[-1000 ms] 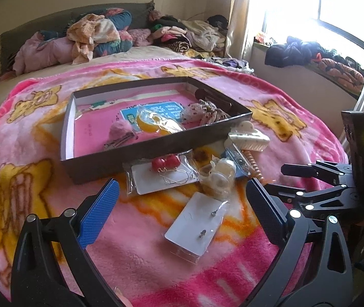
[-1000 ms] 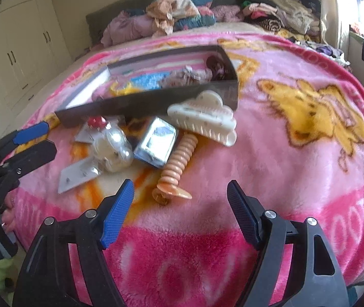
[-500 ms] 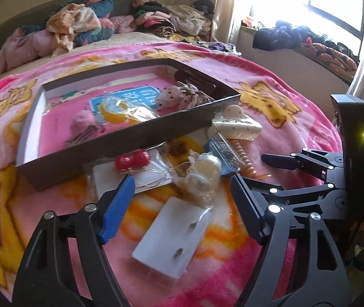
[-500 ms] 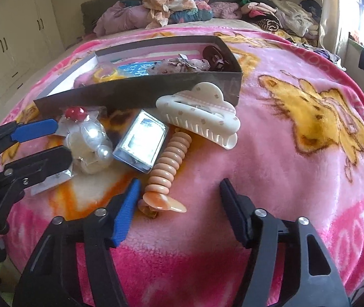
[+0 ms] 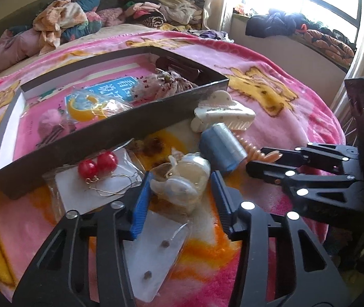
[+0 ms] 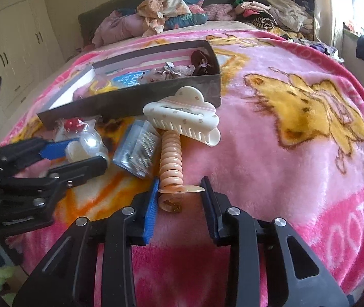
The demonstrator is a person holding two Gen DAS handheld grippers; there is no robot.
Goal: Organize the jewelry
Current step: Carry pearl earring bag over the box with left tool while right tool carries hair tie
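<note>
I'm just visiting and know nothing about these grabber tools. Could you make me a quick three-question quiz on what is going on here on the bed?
1. True or false: the white claw clip lies inside the dark box.
2. What sits between the fingers of the left gripper? A) red earrings B) a clear packet of pearly white pieces C) a blue case
3. Fill in: the right gripper, whose jaws have just been closing, has the near end of the peach ______ hair clip between its fingers.

Key:
1. False: it lies on the pink blanket, against the box's outer wall.
2. B, the packet.
3. ribbed (spiral-looking).
</note>
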